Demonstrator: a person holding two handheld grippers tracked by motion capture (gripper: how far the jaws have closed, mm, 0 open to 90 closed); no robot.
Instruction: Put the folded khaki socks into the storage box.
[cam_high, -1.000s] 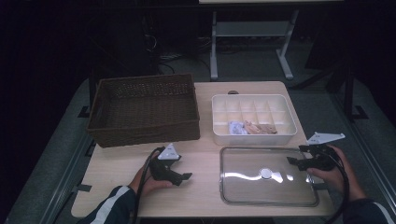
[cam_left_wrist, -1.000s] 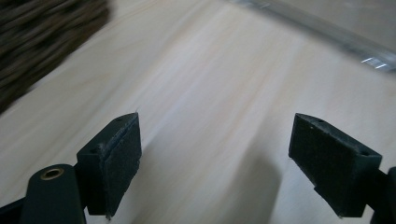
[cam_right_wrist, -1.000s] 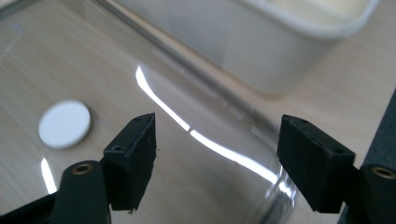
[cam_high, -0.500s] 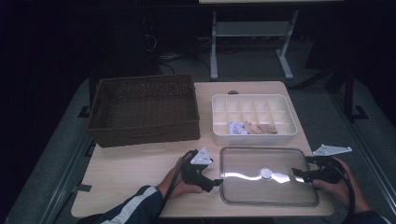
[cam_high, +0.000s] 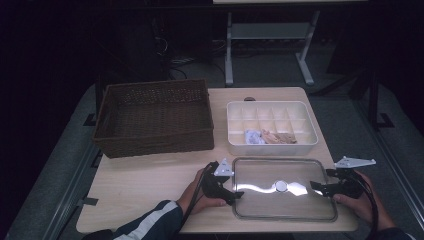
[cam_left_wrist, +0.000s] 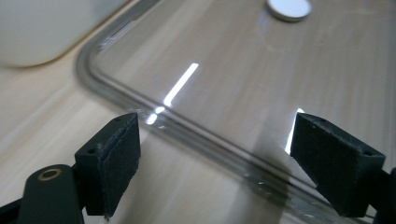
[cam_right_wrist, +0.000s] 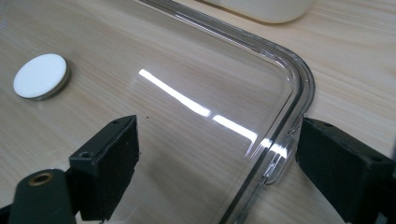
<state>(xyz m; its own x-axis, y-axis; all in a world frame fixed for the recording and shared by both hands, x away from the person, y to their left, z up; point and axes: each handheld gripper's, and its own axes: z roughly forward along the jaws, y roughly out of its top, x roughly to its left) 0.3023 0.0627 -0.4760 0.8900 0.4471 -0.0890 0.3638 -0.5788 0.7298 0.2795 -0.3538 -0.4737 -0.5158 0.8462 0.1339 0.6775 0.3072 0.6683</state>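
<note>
A clear rectangular lid (cam_high: 280, 206) with a white round disc (cam_high: 281, 186) in its middle lies flat on the wooden table near the front edge. My left gripper (cam_high: 239, 194) is at the lid's left edge, open, with the rim (cam_left_wrist: 187, 135) between its jaws and neither pad pressing on it. My right gripper (cam_high: 314, 186) is at the lid's right edge. Its jaws have just been opening and now stand open astride the lid's rounded corner (cam_right_wrist: 294, 93). In the right gripper view the disc (cam_right_wrist: 41, 75) lies at the left.
A dark wicker basket (cam_high: 152, 117) stands at the back left. A white divided tray (cam_high: 270, 142) behind the lid holds some wooden pegs (cam_high: 279, 137) and a pale crumpled item (cam_high: 254, 137). Bare table (cam_high: 140, 185) lies left of the lid.
The left hand has slid right to the lid's left edge. The right hand has sunk to the lid's right edge, and its jaws have spread wider.
</note>
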